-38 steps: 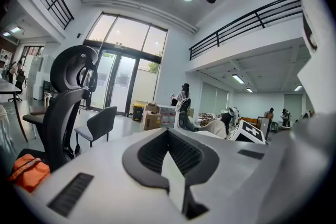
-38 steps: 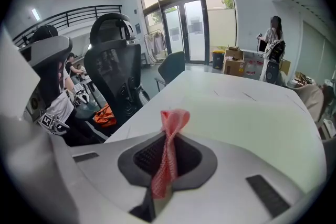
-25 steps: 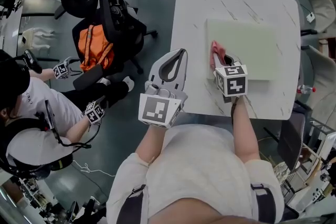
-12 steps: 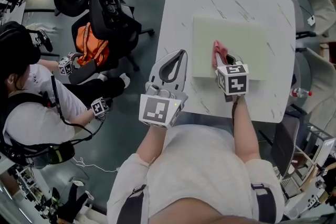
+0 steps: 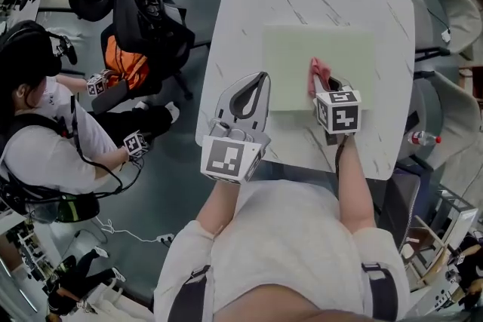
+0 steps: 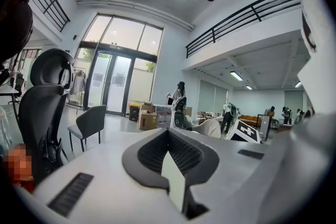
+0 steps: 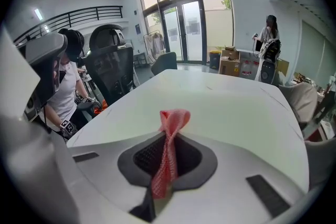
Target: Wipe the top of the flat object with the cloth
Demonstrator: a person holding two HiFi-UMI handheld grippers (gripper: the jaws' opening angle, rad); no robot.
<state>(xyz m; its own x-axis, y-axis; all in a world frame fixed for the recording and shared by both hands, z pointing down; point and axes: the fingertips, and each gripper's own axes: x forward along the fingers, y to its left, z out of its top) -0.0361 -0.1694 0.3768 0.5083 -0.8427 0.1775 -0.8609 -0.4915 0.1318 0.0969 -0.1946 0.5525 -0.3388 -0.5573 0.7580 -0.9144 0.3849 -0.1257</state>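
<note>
In the head view, the pink cloth (image 5: pixel 317 78) lies on the pale green flat object (image 5: pixel 294 60), near its front right part. The flat object sits in the middle of the white marbled worktop (image 5: pixel 241 19). The right gripper (image 5: pixel 327 89) reaches onto it, while the left gripper (image 5: pixel 251 90) hovers at the worktop's front edge, beside the flat object. The left gripper view shows its fingers pressed together on nothing, aimed out into the room. The right gripper view shows the fingers pinching the cloth as a twisted strip, its free end poking out over the green surface. We judge the cloth soft, light and limp, so a bunched grip low on it suits wiping. The thin flat object may slide on the smooth worktop.
</note>
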